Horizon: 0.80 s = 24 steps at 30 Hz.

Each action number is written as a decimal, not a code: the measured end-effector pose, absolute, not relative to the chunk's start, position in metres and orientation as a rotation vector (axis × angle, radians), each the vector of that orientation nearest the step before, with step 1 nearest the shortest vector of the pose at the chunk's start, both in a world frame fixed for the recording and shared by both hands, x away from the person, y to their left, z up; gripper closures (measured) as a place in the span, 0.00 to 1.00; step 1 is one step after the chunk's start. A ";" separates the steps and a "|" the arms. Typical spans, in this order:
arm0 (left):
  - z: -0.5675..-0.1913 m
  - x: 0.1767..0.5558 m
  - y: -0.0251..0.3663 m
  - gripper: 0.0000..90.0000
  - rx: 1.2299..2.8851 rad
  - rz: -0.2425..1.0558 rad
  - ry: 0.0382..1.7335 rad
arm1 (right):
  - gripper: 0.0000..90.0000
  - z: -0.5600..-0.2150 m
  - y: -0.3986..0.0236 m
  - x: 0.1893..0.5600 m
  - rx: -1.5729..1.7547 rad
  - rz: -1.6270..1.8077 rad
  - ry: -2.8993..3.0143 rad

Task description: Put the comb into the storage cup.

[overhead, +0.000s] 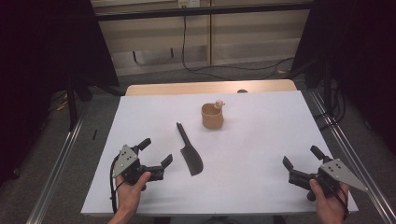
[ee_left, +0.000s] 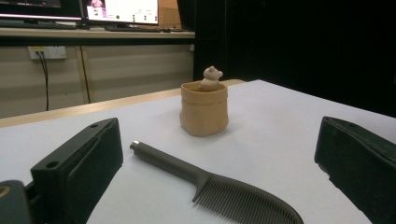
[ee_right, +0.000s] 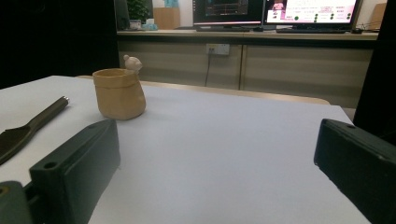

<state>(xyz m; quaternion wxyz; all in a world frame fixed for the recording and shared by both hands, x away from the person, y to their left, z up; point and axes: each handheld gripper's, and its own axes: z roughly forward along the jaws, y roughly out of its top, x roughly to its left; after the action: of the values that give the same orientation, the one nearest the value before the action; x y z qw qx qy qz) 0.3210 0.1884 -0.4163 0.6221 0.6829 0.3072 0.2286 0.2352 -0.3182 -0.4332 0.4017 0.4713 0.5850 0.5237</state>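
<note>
A dark comb [overhead: 189,152] lies on the white table sheet [overhead: 252,154], handle pointing away from me; its handle and teeth lie close ahead in the left gripper view [ee_left: 219,186]. Behind it stands a tan cup-like pot [overhead: 212,116] with a small pale figure [overhead: 218,103] on its rim, also seen as the pot [ee_left: 204,108] and pot [ee_right: 118,93]. My left gripper [overhead: 155,152] rests at the front left, jaws open and empty, just left of the comb. My right gripper [overhead: 301,156] sits at the front right, open and empty.
The wooden table edge [overhead: 210,87] shows beyond the sheet. Metal rails [overhead: 345,149] run along both sides of the table. Cables [overhead: 224,67] lie on the floor behind, with dark curtains at both sides.
</note>
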 end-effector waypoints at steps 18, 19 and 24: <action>-0.407 0.334 0.163 0.02 1.573 0.514 0.643 | 0.00 -0.433 -0.318 0.235 1.190 1.330 1.483; -0.406 0.335 0.161 0.02 1.568 0.506 0.643 | 0.00 -0.433 -0.317 0.235 1.190 1.331 1.485; -0.403 0.338 0.154 0.02 1.572 0.501 0.632 | 0.00 -0.433 -0.318 0.235 1.191 1.328 1.484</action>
<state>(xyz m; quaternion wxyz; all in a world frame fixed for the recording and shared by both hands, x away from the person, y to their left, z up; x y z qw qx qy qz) 0.3381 0.1541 -0.4029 0.6346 0.6877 0.2764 0.2191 0.2354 -0.3182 -0.4334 0.3991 0.4707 0.5864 0.5247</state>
